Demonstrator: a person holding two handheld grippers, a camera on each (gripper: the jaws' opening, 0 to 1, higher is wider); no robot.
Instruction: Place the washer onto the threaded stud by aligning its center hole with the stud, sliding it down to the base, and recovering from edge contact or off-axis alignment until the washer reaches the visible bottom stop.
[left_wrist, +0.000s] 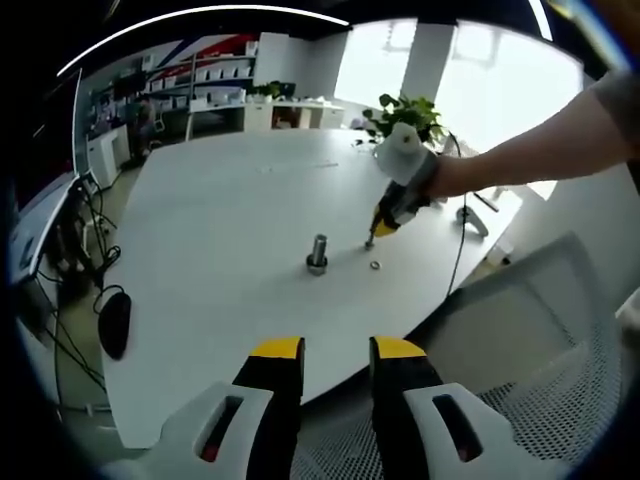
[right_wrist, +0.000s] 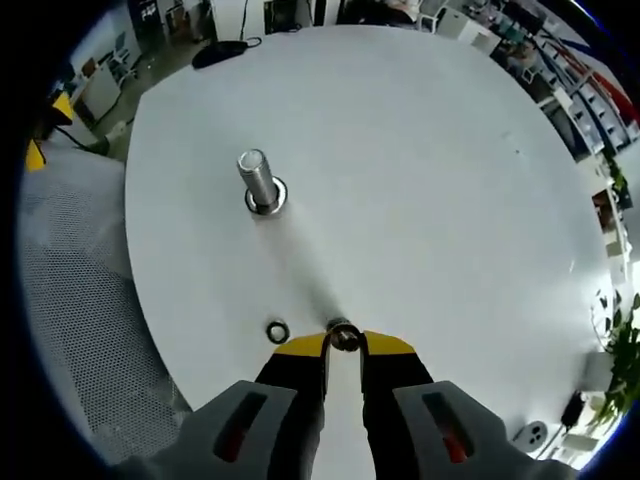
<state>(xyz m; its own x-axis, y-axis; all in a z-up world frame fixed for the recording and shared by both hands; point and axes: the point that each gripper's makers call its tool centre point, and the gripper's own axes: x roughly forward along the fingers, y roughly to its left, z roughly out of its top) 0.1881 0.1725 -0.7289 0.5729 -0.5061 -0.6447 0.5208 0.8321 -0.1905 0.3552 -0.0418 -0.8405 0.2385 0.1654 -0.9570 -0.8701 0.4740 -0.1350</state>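
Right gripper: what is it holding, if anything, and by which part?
The right gripper pinches a washer by its rim between its fingertips. The left gripper holds nothing.

In the left gripper view, the left gripper rises from the bottom edge with its two yellow-tipped jaws standing parallel and apart, a clear gap between them and nothing held. Further off in that view, the right gripper comes in from the right, pointing steeply downward with its yellow tips close together. A bare forearm reaches in from the upper right, the hand wrapped around the gripper's pale body. In the right gripper view, the right gripper has its jaws drawn close, pinching a small metal ring between the yellow tips
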